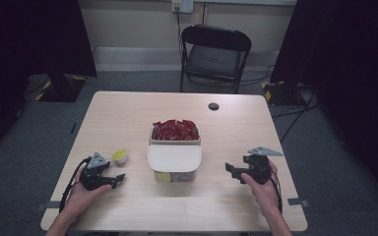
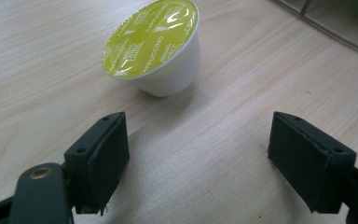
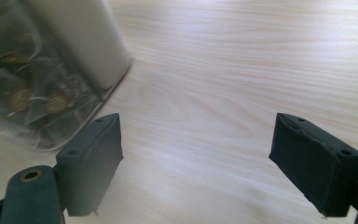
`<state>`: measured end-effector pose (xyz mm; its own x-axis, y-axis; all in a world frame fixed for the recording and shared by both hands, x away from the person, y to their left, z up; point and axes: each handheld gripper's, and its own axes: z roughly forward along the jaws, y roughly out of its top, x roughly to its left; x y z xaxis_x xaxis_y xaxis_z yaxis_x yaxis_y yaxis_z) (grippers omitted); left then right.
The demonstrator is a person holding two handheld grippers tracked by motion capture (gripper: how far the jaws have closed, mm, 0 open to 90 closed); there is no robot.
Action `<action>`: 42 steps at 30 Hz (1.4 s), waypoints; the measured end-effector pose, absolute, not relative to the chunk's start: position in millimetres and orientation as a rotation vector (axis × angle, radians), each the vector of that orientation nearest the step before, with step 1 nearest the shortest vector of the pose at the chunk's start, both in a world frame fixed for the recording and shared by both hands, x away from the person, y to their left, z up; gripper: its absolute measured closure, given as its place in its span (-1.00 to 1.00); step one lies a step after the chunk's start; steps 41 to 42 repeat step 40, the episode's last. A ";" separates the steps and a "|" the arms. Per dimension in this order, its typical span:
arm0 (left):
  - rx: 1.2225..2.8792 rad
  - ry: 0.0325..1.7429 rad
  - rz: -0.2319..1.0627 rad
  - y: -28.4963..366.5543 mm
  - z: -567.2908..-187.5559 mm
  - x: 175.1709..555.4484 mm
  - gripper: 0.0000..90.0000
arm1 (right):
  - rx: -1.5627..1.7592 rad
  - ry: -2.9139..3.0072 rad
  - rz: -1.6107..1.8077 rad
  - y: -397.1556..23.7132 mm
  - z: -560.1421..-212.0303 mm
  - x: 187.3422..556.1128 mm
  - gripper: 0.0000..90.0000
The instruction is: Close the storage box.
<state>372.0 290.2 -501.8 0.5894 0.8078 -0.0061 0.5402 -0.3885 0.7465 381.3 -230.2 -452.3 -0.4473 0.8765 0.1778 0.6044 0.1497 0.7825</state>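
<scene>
- Table [image 1: 128,108] — light wood-grain top with a small dark round grommet [image 1: 213,106] near its far edge; a black folding chair [image 1: 215,54] stands on the grey floor beyond it.
- Clear container [image 1: 174,160] — at the table's centre, in two compartments. The far one is open and heaped with red packets [image 1: 175,130]; the near one is covered by a cream lid [image 1: 174,157], and a yellow-green capsule shows through its clear front wall. In the right gripper view the clear wall [image 3: 32,93] and lid edge lie up and to the left of the jaws.
- Right gripper [image 1: 233,170] — held in the person's right hand, to the right of the container and apart from it, pointing toward it. Jaws spread wide with only bare tabletop between the pads.
- Left gripper [image 1: 119,178] — held in the person's left hand near the left front of the table. Jaws released, nothing between them.
- Cappuccino capsule [image 2: 156,46] — white cup with a yellow-green foil lid printed "CAPPUCCINO", lying tilted on the table just ahead of the left gripper's open jaws, not touching them; in the high view it sits just left of the container [image 1: 120,156].
</scene>
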 end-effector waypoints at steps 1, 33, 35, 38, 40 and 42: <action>2.090 1.066 0.469 290.2 -501.8 372.0 -0.56 | 1.451 2.095 1.197 -233.2 -453.7 382.6 -0.64; 2.088 1.066 0.471 290.3 -502.0 372.1 -0.56 | 1.462 2.078 0.854 -239.9 -497.7 392.1 -0.73; 2.090 1.066 0.470 290.4 -501.9 372.1 -0.56 | 1.465 2.057 0.865 -239.1 -500.1 393.6 -0.83; 2.088 1.067 0.470 290.3 -502.0 372.0 -0.56 | 1.466 2.051 0.867 -238.6 -501.0 394.2 -0.84; 2.089 1.065 0.471 290.4 -502.0 372.1 -0.56 | 1.467 2.050 0.867 -238.6 -501.0 394.1 -0.84; 2.089 1.065 0.471 290.4 -502.0 372.1 -0.56 | 1.467 2.050 0.867 -238.6 -501.0 394.1 -0.84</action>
